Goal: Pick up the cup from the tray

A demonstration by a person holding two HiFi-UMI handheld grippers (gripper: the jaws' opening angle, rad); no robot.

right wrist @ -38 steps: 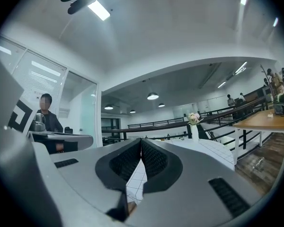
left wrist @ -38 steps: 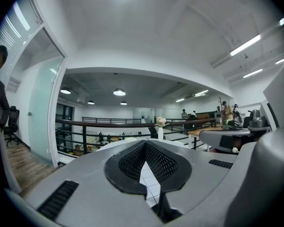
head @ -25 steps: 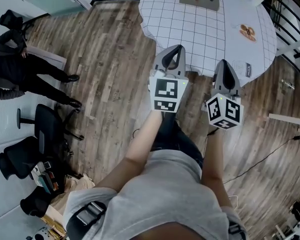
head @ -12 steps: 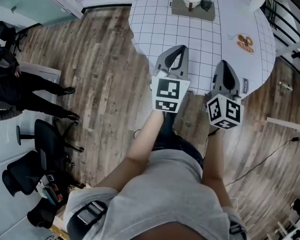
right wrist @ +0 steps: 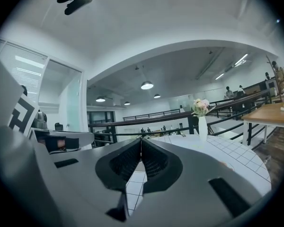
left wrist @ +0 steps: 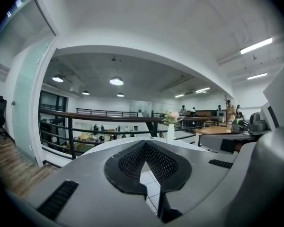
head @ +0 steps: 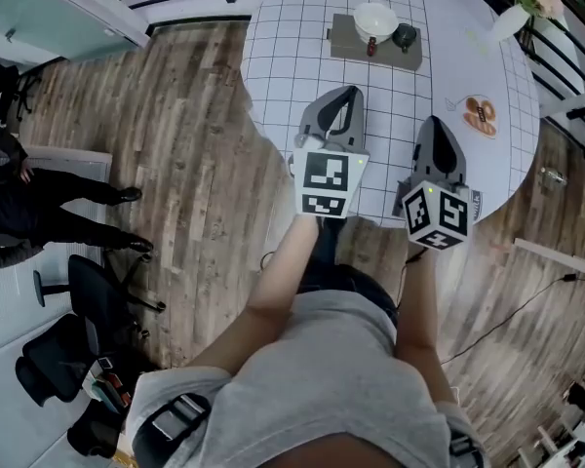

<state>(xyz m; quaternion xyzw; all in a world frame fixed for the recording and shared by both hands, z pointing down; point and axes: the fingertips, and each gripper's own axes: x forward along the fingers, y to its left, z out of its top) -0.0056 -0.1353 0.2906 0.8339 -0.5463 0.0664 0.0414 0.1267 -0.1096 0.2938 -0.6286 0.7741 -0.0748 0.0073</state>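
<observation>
A grey tray [head: 351, 43] lies at the far side of the round table with a white grid cloth [head: 292, 57]. On it stand a small dark cup [head: 404, 35] and a white bowl [head: 375, 19], with a small red thing beside them. My left gripper [head: 345, 96] is shut and empty, held over the table's near part, well short of the tray. My right gripper [head: 435, 125] is shut too and empty, level with the left one. In the left gripper view the left gripper [left wrist: 144, 144] has its jaws closed together; in the right gripper view the right gripper [right wrist: 141, 141] shows the same. The tray is hidden in both gripper views.
A plate with orange food [head: 483, 115] lies at the table's right. A white vase with flowers [head: 514, 8] stands at the far right edge, also the vase [right wrist: 202, 125]. A person in black [head: 19, 213] and office chairs [head: 88, 291] are on the wood floor at left.
The table and tray have drawn closer in the head view. Both grippers, over bare floor a second ago, now reach over the table's near edge, still shut.
</observation>
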